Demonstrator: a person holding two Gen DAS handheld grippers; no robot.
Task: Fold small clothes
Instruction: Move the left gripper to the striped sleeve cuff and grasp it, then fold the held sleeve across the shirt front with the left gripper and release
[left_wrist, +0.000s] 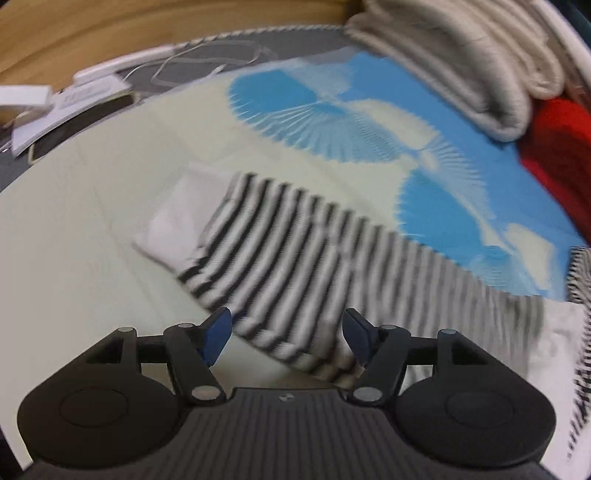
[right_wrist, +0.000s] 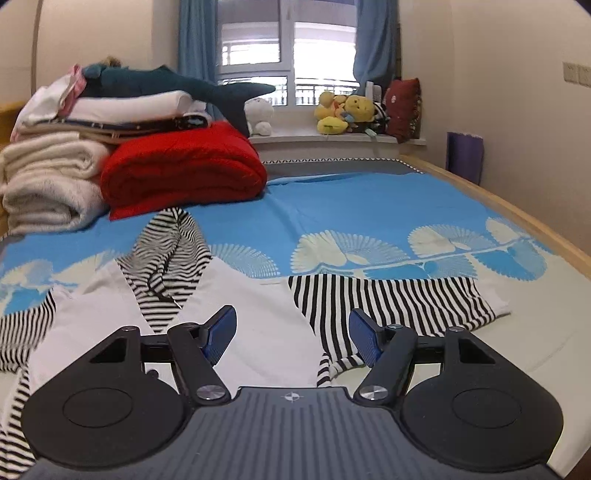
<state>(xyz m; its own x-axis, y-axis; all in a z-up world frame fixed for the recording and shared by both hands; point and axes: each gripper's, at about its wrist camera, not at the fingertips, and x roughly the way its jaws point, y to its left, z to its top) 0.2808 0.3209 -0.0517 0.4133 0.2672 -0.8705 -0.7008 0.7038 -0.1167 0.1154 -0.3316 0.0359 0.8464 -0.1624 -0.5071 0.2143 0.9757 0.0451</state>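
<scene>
Fingers of the left gripper (left_wrist: 287, 338) are spread wide and hold nothing; it hangs low over the bed (left_wrist: 66, 229), tilted down at a striped sleeve (left_wrist: 280, 254), whose lower edge lies between the blue pads. That sleeve runs on a slant from its white cuff at upper left towards lower right, though the left view is blurred. The right gripper (right_wrist: 292, 338) sits level and low, looking along the bed to the window (right_wrist: 288, 51), fingers likewise wide apart and empty. Below it the striped shirt (right_wrist: 266, 314) lies spread flat on the blue sheet, white body in the middle, hood (right_wrist: 166, 266) pointing away, its other sleeve (right_wrist: 399, 302) stretching rightwards. Folded blankets (right_wrist: 181, 170) are stacked at far left
</scene>
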